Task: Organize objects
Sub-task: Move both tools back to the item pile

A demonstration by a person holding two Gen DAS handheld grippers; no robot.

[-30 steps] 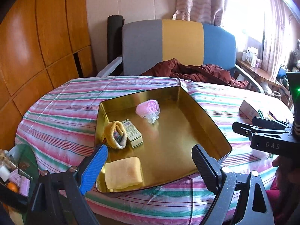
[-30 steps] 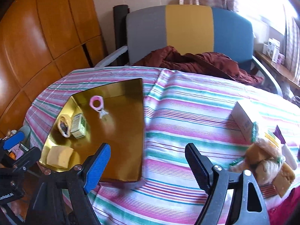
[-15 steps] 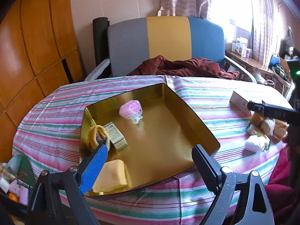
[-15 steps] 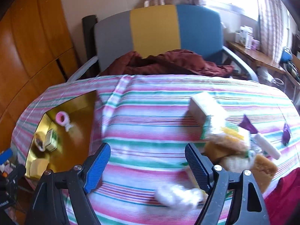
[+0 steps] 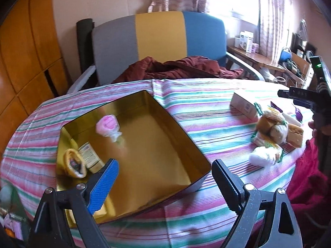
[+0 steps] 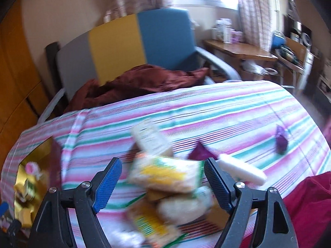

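A gold tray (image 5: 157,165) lies on the striped tablecloth and holds a pink item (image 5: 107,124), a small box (image 5: 90,155) and a yellow roll (image 5: 74,163). My left gripper (image 5: 163,184) is open and empty above the tray's near edge. My right gripper (image 6: 163,184) is open, hovering over a blurred heap of wrapped snack packs (image 6: 165,177). The heap shows at the right in the left wrist view (image 5: 273,130), with a white box (image 5: 244,105) behind it. A white tube (image 6: 242,171) and purple wrappers (image 6: 281,140) lie to the heap's right.
A grey, yellow and blue chair (image 5: 157,41) with a dark red cloth (image 5: 182,68) stands behind the table. A white wad (image 5: 262,159) lies near the table's front edge. A desk with clutter (image 6: 248,51) is at the back right.
My right gripper has swung right, from the tray to over the snack heap. My left gripper's view has turned right, bringing the heap into sight.
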